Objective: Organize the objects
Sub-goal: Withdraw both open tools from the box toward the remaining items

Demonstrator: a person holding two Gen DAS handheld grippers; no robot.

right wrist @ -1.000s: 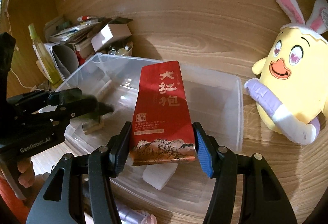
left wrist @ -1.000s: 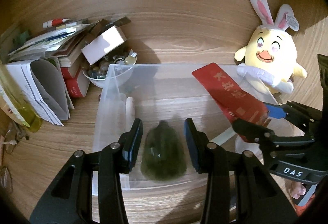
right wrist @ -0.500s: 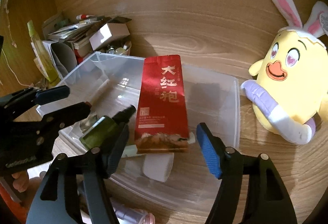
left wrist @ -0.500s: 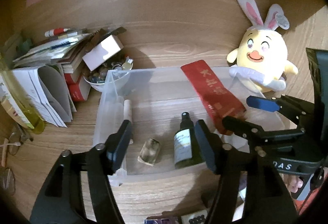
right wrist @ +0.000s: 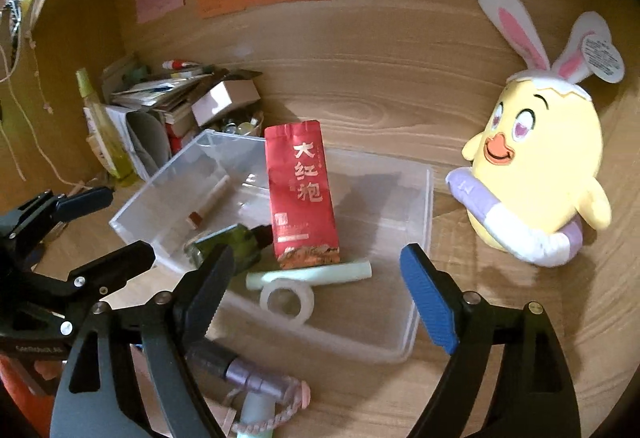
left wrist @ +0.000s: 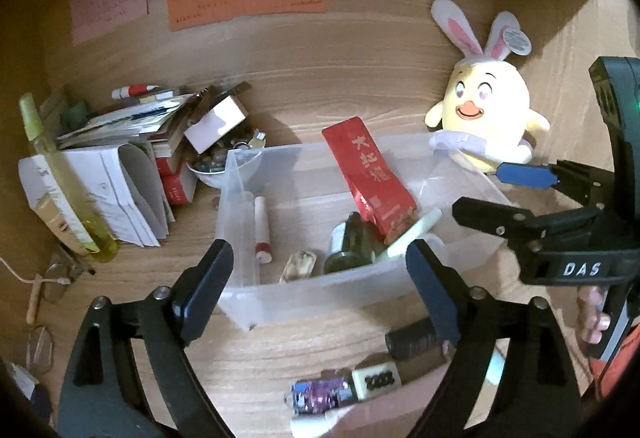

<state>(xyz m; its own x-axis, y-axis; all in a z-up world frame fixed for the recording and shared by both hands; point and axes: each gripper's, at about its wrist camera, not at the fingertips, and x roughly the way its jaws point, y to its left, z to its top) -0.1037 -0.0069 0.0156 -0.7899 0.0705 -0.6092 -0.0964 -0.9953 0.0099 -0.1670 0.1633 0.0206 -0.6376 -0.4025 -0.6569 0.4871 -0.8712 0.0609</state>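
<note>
You are working at a wood-grain table [left wrist: 304,342] set against a wooden back panel, and you are using a clear rectangular plastic bin [right wrist: 416,238] as the collecting place, which is why it is sitting open in the middle, within reach of both hands.

A yellow plush chick with white rabbit ears [right wrist: 540,173] is standing just beside the bin's right wall, outside it, so it is likely not part of the sorting yet.

Your left hand-held gripper [left wrist: 320,262] is hovering at the bin's near wall, its jaws having just been opening; they are standing wide apart with nothing between them. Your right hand-held gripper [right wrist: 316,270] is likewise hanging over the bin's near edge, its jaws also just opened wide and gripping nothing.

Inside the bin, a tall red foil tea pouch with gold characters [right wrist: 300,193] is leaning upright near the middle. A dark green glass spray bottle [left wrist: 348,246] is lying on its side, touching the pouch's base. A pale green stick [right wrist: 312,274] and a translucent roll of tape [right wrist: 286,300] are lying just in front of the pouch.

On the table nearer you, a purple glittery tube [left wrist: 320,394] and a black cylinder [left wrist: 412,338] are waiting outside the bin, probably the next things to gather.
</note>
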